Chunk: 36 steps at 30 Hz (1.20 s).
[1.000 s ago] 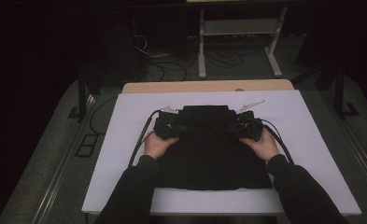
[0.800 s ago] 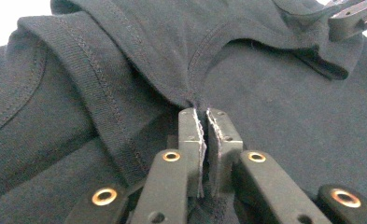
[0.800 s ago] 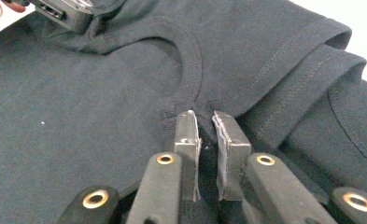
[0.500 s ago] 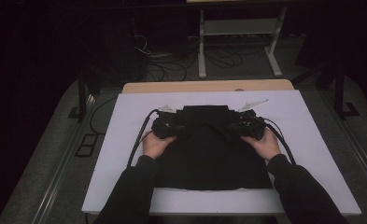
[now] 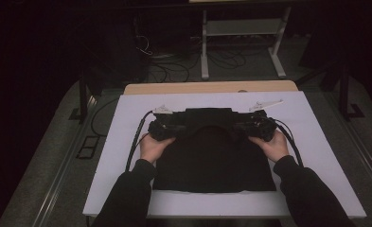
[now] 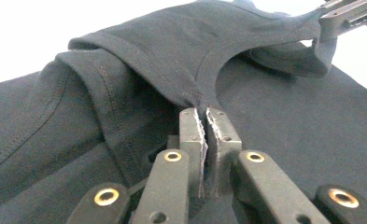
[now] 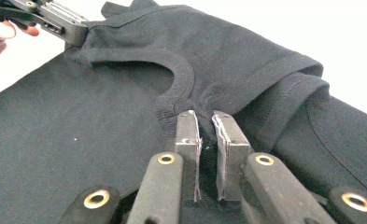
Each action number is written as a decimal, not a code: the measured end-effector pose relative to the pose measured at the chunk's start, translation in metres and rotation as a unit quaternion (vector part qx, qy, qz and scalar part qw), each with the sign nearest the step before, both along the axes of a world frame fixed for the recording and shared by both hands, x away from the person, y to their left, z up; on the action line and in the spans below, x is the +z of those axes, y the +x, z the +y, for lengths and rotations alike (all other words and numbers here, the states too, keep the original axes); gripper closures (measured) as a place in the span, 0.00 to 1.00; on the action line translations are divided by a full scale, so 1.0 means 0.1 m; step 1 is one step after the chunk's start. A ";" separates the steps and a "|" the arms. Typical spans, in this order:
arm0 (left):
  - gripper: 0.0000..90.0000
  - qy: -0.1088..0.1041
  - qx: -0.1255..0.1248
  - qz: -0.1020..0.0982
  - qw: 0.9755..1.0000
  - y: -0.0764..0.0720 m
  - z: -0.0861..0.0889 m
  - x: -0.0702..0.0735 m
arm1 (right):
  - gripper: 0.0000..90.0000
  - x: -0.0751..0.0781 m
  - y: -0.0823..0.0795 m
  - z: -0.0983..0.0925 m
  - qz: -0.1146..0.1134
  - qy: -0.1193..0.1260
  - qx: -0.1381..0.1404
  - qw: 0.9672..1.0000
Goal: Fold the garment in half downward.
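Now one black T-shirt lies flat at the centre of the white table, its collar toward the top of the high view and its hem toward the bottom. Two grippers pinch it at the shoulders, either side of the neckline: the left gripper has its jaws clamped on the shoulder seam, and the right gripper is closed on the collar edge. Both have just been closing onto the cloth. The shirt's long axis runs away from the person, so any fold must carry the shoulders down-frame toward the hem.
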<state>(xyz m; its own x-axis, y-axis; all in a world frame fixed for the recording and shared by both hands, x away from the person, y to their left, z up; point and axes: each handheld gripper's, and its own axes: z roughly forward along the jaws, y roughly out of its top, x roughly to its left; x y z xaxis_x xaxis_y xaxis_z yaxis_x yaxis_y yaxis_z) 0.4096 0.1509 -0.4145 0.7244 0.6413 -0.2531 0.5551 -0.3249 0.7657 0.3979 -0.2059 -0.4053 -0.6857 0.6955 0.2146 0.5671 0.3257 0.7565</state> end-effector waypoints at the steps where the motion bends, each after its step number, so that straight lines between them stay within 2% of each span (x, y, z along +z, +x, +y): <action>1: 0.94 -0.001 -0.002 -0.002 1.000 -0.01 0.01 0.01 | 0.89 0.01 -0.01 -0.01 0.002 0.004 0.001 1.000; 14: 0.94 -0.020 -0.007 -0.010 1.000 -0.09 0.05 0.07 | 0.89 0.04 -0.12 -0.07 0.008 0.013 0.011 1.000; 27: 0.94 -0.039 -0.005 -0.007 0.999 -0.19 0.11 0.09 | 0.89 0.08 -0.23 -0.11 0.009 0.018 0.018 1.000; 36: 0.94 -0.035 -0.016 -0.012 0.999 -0.31 0.07 0.11 | 0.89 0.07 -0.37 -0.11 0.014 0.018 0.023 0.999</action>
